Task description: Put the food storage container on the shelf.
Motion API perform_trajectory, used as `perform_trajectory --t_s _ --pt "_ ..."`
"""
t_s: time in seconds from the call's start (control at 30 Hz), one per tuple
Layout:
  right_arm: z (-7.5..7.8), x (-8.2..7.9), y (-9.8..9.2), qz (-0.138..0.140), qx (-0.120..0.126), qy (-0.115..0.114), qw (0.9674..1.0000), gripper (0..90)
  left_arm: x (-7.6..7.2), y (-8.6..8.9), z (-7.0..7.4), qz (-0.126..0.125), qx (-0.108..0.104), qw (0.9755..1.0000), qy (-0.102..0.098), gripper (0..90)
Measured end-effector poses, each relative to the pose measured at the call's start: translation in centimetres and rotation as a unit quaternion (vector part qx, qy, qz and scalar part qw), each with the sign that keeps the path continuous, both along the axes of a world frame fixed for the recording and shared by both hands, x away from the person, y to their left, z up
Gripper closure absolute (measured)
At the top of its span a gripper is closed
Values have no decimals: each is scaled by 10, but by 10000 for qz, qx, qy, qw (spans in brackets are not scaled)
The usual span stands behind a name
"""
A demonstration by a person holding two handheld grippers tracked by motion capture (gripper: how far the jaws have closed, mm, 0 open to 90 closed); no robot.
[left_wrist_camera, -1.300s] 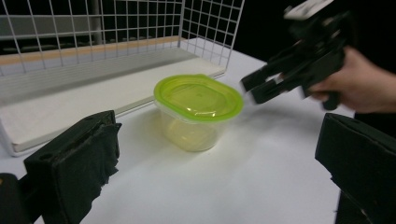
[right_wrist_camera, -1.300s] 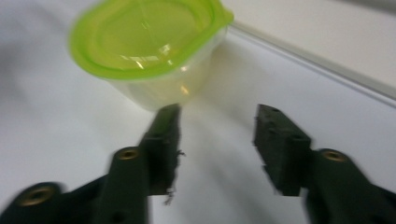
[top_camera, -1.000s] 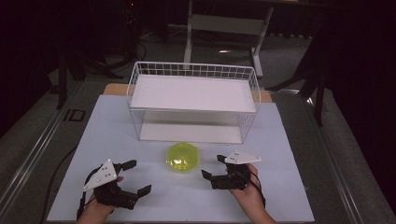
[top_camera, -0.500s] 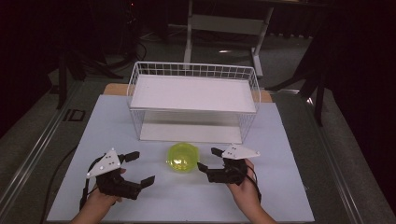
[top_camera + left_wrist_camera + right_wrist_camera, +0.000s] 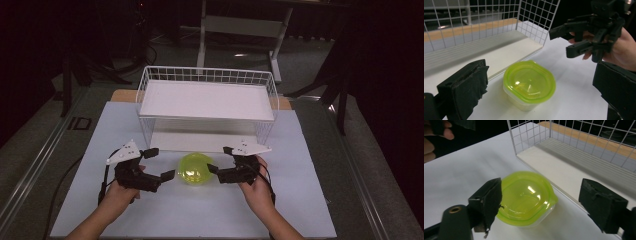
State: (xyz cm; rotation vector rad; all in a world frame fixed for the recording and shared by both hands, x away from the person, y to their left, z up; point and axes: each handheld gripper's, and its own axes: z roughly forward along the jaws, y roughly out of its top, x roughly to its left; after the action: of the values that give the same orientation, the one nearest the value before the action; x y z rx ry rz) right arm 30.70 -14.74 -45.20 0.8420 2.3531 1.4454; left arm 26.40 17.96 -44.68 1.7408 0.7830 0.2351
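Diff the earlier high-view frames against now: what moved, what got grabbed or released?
Both tongs moved up the table and inward toward the green-lidded container: the left tongs from the near left corner, the right tongs from its right side. They now flank it, jaws open. The right jaws have just been opening, nothing pressed between them. Nothing grabbed or released. The container, wire basket and white table stayed put.

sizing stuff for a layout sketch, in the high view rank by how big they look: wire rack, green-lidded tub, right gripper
1. wire rack
2. right gripper and green-lidded tub: about alike, too close to rank
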Motion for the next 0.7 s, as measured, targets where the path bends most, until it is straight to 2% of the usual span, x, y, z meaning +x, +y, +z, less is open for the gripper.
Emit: perform_trajectory --t_s 0.13,0.17,0.2,0.23,0.27,0.3,0.33,0.37,0.4,0.47,0.53,0.6,0.63,0.7 --pt "-1 5 0 -77 -25 2 10000 168 13 -7 -5 153 236 9996 100 6" --pt "-1 5 0 -77 -25 2 10000 168 13 -7 -5 153 236 9996 100 6" --pt "-3 12 0 -182 29 227 9996 168 20 -11 -8 184 303 9991 230 6" --pt "-4 14 1 -224 -37 326 9992 167 27 -14 -12 217 453 9983 311 6" --pt "-6 16 2 -234 24 405 9989 157 30 -16 -15 237 502 9978 368 6" --pt "-7 19 3 -252 134 512 9983 145 30 -16 -15 237 502 9978 368 6" --pt "-10 21 4 -303 209 585 9976 145 36 -19 -19 268 518 9969 535 6" --pt "-12 22 6 -355 267 668 9968 139 39 -21 -21 292 507 9964 620 18" --pt "-14 23 6 -327 335 735 9962 132 40 -22 -23 350 512 9957 692 71" --pt "-19 24 9 -425 287 805 9954 133 42 -24 -26 382 510 9951 762 106" --pt "-23 25 10 -453 243 919 9944 142 45 -27 -33 446 577 9929 941 133" --pt "-27 25 11 -500 184 1016 9934 176 46 -27 -35 466 552 9922 1015 147" --pt "-29 25 11 -526 168 1096 9924 202 48 -27 -40 472 496 9902 1214 158" --pt "-30 25 11 -571 157 1114 9920 210 48 -27 -42 472 485 9894 1282 170"
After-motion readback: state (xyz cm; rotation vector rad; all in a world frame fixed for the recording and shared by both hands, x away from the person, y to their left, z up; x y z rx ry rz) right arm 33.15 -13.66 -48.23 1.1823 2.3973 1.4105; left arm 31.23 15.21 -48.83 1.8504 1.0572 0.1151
